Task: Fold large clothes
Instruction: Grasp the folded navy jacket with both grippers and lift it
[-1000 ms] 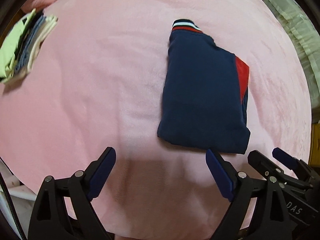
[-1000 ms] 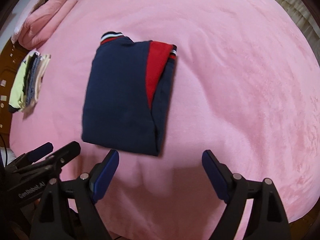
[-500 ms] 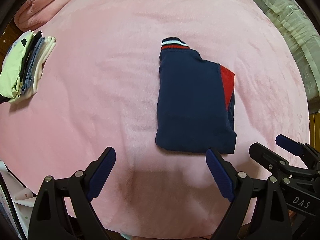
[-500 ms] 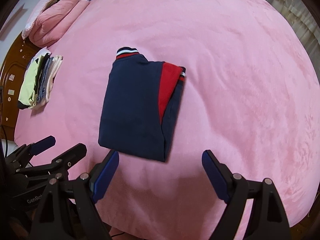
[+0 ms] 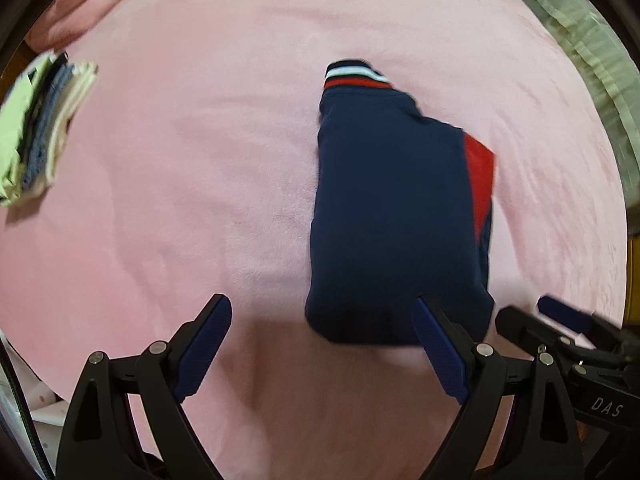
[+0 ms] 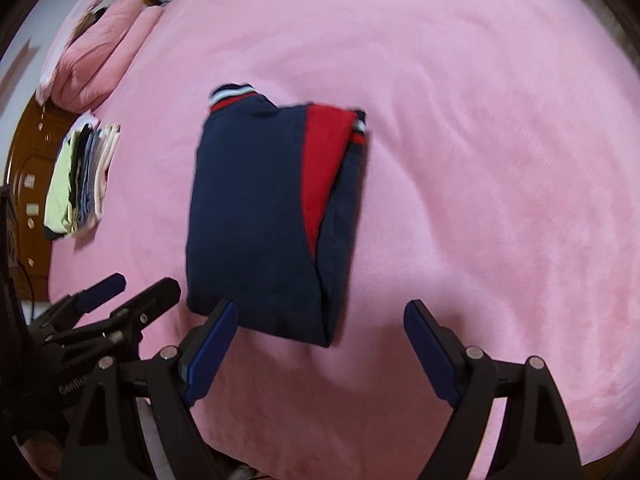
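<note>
A folded navy garment [image 5: 392, 216] with a red panel and a red-and-white striped cuff lies flat on the pink bed cover [image 5: 180, 160]. It also shows in the right wrist view [image 6: 260, 224]. My left gripper [image 5: 322, 320] is open and empty, just short of the garment's near edge, toward its left corner. My right gripper [image 6: 320, 320] is open and empty, at the garment's near right corner. Each gripper shows at the edge of the other's view: the right one [image 5: 560, 332] and the left one [image 6: 120, 292].
A stack of folded clothes [image 5: 36, 128] lies at the bed's left edge, also in the right wrist view [image 6: 80, 180]. Pink pillows [image 6: 96, 48] sit at the far left. A pale curtain [image 5: 592, 60] hangs at the right. A wooden headboard [image 6: 28, 168] borders the left.
Both grippers first rose away from the garment, then came back down toward its near edge. The garment has not moved. Both stay open.
</note>
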### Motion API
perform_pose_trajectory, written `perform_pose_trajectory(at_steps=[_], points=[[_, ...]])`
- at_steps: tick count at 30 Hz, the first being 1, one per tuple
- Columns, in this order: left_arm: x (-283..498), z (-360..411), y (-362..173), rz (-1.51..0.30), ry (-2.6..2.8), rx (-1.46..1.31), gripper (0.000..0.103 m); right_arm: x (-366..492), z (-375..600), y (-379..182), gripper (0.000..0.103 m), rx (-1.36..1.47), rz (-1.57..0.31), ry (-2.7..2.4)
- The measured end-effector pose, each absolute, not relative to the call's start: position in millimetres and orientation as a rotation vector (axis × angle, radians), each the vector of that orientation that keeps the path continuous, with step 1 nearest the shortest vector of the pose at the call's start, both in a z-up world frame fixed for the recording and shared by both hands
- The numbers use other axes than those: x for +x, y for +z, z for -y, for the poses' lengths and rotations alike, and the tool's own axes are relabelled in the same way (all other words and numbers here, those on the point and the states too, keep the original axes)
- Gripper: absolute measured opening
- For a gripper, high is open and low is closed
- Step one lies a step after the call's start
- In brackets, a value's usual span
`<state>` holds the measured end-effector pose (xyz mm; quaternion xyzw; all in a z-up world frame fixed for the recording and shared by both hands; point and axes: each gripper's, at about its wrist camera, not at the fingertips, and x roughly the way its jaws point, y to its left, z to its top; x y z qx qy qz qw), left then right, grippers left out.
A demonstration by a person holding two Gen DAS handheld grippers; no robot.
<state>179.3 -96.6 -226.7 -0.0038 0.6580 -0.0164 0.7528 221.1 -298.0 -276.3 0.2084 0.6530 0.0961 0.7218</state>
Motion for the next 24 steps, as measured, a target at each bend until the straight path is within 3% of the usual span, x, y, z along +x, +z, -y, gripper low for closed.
perform_pose_trajectory(at_steps=[8, 16, 18, 20, 24], points=[[213, 90, -273, -1.507, -0.032, -0.002, 0.091, 233, 327, -337, 0.085, 0.822, -1.439, 0.245], [235, 67, -293, -1.557, -0.136, -0.224, 0.091, 246, 317, -349, 0.085, 0.963, -1.303, 0.343], [238, 62, -296, -1.536, -0.194, -0.272, 0.091, 254, 313, -355, 0.078, 1.017, -1.28, 0.369], [240, 56, -300, -1.52, -0.257, -0.367, 0.091, 261, 308, -357, 0.061, 1.019, -1.277, 0.385], [245, 46, -319, -1.484, -0.373, -0.662, 0.085, 269, 305, -358, 0.051, 0.996, -1.275, 0.383]])
